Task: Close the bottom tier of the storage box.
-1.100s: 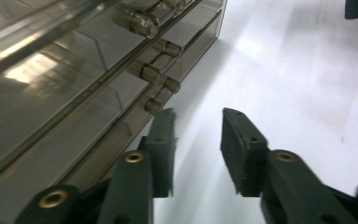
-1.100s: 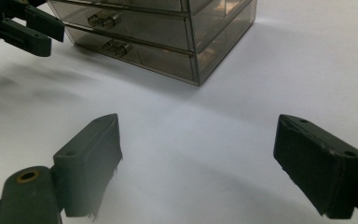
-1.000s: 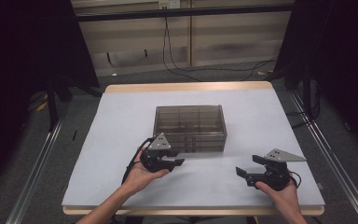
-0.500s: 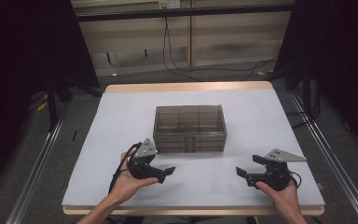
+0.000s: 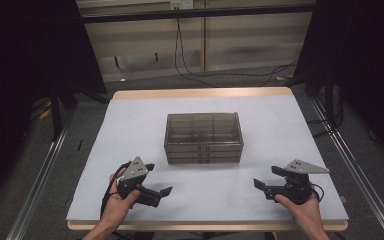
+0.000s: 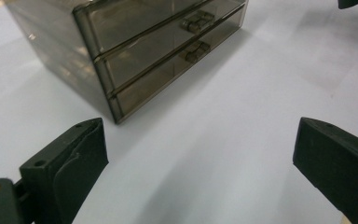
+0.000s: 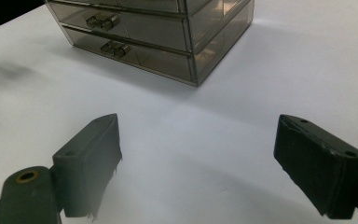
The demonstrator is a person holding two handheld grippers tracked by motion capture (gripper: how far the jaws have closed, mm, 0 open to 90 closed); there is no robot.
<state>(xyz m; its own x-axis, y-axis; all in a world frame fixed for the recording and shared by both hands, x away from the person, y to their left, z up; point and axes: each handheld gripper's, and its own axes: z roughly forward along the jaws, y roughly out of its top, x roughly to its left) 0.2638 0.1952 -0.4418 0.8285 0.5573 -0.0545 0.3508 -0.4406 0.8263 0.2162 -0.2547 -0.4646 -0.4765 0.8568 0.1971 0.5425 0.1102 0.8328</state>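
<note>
High view: the drawer box [image 5: 203, 137] is set mid-table [image 5: 130, 125]. The left gripper [image 5: 158, 180], jaws just opened wide and empty, is held apart from it. The right gripper [image 5: 267, 177] is likewise held open, empty.

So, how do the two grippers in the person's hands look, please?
Both are black tools. The left gripper and the right gripper each carry a grey three-cornered plate on top and end in two blocky black jaws with flat pads. On the right one, a pad edge looks frayed. A black cable loops from the left one. The forearms are bare, with no sleeves in view.
</note>
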